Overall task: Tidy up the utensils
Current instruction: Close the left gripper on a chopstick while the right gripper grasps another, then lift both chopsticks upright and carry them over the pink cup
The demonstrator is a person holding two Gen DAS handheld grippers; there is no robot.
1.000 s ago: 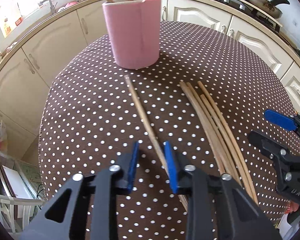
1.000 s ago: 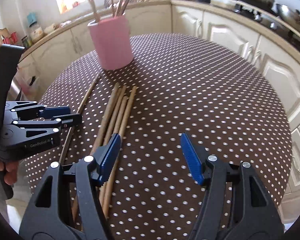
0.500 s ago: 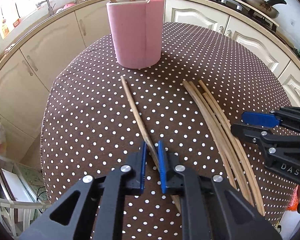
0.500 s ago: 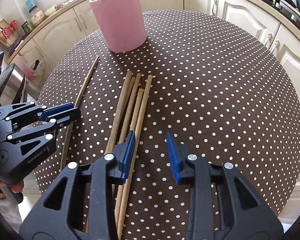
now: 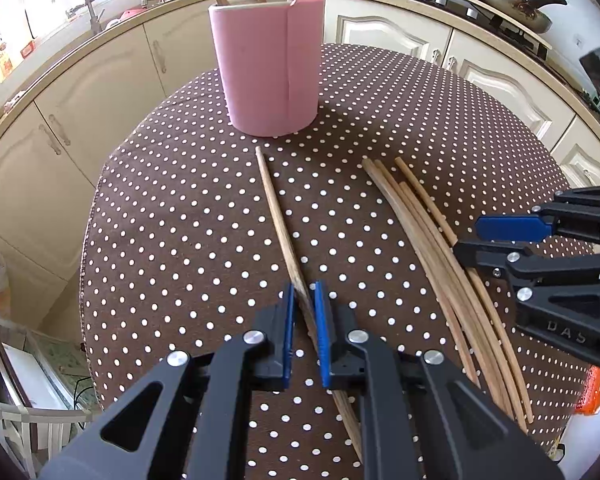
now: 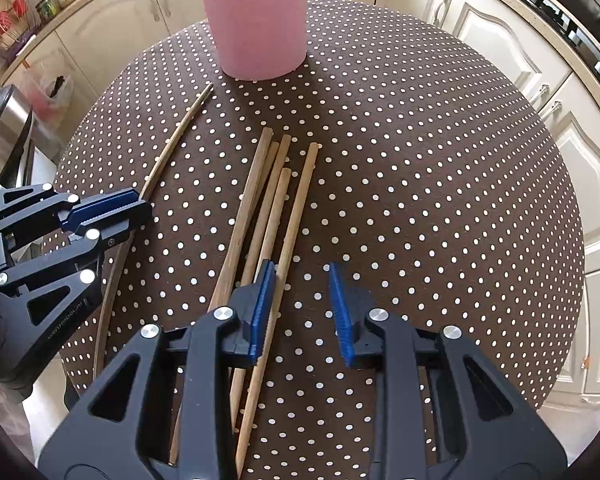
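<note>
A pink holder (image 5: 270, 68) with several wooden chopsticks in it stands at the far side of the dotted brown table (image 5: 180, 220). My left gripper (image 5: 303, 298) is shut on a single chopstick (image 5: 278, 216) that lies pointing toward the holder. Several more chopsticks (image 6: 268, 208) lie in a bundle mid-table. My right gripper (image 6: 300, 280) is open low over the bundle, its left pad beside the rightmost stick (image 6: 296, 216). The holder (image 6: 256, 16) and the left gripper (image 6: 112, 216) also show in the right wrist view.
Cream kitchen cabinets (image 5: 80, 92) curve around behind the table. A stove with a frying pan (image 5: 512, 4) stands at the back right. The table edge drops off to the left, with floor clutter (image 5: 24, 380) below.
My left gripper has closed from open onto the single chopstick. My right gripper has moved forward and down over the bundle, its jaws narrower than a second ago.
</note>
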